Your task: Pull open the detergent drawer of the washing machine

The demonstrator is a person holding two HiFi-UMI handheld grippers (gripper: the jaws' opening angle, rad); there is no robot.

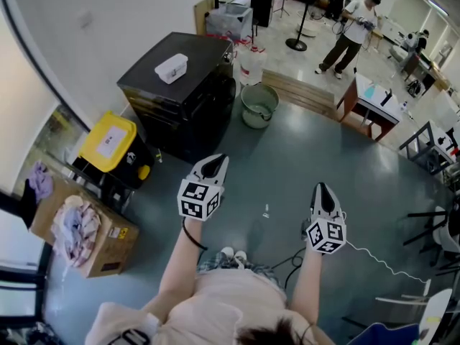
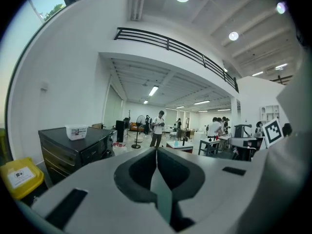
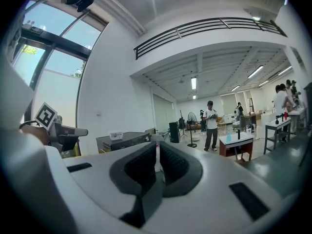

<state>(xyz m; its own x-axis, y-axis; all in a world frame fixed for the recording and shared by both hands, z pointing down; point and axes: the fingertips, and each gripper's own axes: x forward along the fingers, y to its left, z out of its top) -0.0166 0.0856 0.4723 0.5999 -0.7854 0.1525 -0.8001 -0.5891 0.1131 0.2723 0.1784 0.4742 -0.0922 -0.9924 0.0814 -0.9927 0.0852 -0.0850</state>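
Both claws, left gripper [image 1: 214,165] and right gripper [image 1: 323,194], sit pinched together empty, well apart from the washing machine [image 1: 188,77] (drawer hard to spot), so arriving unopened risks bumping, not gripping.

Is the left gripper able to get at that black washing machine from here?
Probably not yet. The left gripper, jaws shut, hangs over grey floor, apart from the black washing machine; nothing blocks the way, so a step forward should do.

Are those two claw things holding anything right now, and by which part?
Nothing is held. The left gripper and the right gripper both have jaws closed together with nothing between them, apart from the washing machine.
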